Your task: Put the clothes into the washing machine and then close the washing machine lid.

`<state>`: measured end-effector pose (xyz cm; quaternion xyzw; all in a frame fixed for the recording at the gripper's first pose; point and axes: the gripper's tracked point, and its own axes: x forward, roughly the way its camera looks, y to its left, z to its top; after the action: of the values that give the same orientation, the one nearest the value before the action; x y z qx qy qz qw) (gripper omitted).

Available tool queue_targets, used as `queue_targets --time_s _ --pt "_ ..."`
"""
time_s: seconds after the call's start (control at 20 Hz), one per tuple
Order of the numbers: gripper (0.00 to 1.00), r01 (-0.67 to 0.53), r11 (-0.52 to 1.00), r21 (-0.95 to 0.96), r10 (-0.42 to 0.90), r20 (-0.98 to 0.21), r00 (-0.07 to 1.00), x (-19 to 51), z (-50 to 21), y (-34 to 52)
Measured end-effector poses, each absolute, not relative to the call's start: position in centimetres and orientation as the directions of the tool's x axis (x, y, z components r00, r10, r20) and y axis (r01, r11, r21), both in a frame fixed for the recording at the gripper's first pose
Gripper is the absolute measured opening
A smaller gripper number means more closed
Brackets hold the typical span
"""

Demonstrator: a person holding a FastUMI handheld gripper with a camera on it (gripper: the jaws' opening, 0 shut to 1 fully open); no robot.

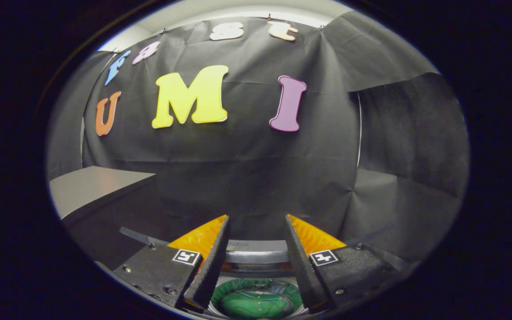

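The gripper (256,222) hangs above the washer (256,253), its 2 fingers (211,262) spread apart with nothing between them. Below the fingers, the washer's rim curves across the gap, and the drum (256,289) lies open under it. Something green (256,304) sits in the bottom of the drum; whether it is the clothes or part of the drum, I cannot tell. Beyond the washer hangs the black cloth wall (247,169). A grey tabletop (91,186) stands to the left of the washer, near the wall.
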<state>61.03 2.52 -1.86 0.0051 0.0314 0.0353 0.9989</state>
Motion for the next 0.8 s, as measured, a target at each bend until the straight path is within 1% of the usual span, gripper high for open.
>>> queue_targets --time_s 0.55,0.8 --pt "0.77 -0.093 0.996 -0.014 0.091 -0.107 0.99 58.1 -3.9 2.4" --pt "0.77 -0.083 0.996 -0.019 0.079 -0.158 0.984 52.5 -6.8 1.6"
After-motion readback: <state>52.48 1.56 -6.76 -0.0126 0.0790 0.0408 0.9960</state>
